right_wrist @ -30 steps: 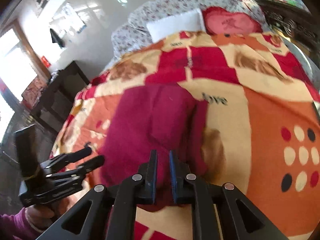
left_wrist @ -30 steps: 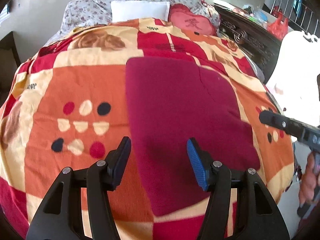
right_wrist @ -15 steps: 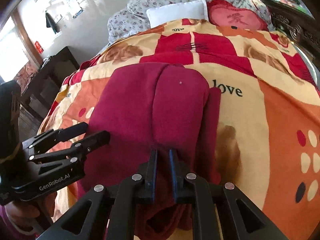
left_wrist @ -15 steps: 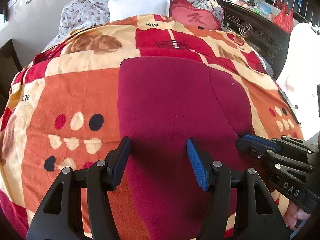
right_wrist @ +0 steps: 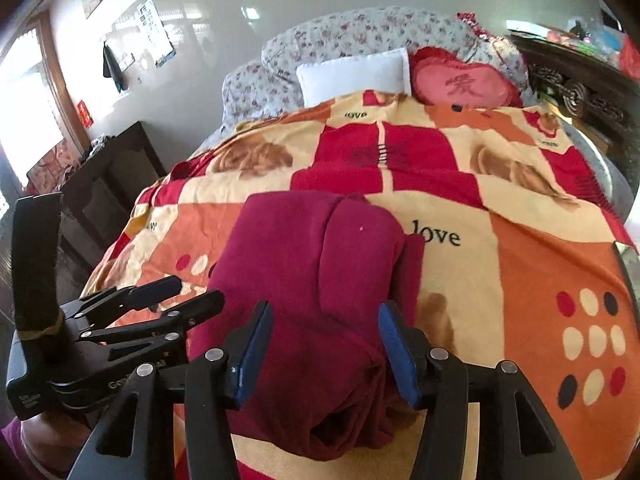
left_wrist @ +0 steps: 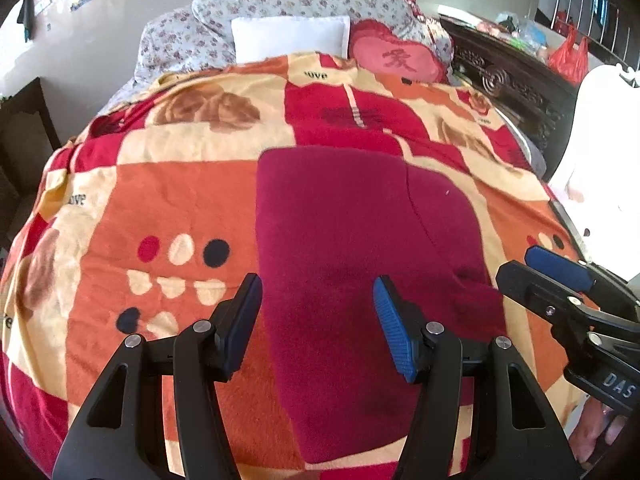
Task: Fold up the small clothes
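right gripper [left_wrist: 560,276] — body cut off | garment [left_wrist: 360,260] underside — hidden

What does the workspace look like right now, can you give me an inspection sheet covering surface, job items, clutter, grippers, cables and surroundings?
Surface: bed covered by a patchwork blanket in orange, red and cream, printed with "love".
Job's things: one maroon garment lying partly folded on the blanket, near edge bunched.
Clutter: nothing seen on the blanket besides the garment.
Grippers: left gripper open above the garment, gripping nothing; right gripper, jaws opening, the garment's bunched edge between them, pads not pressing it.
Cables: nothing seen.
Surroundings: white pillow, red heart cushion, floral bedding, carved dark headboard, red plastic bag, dark cabinet.
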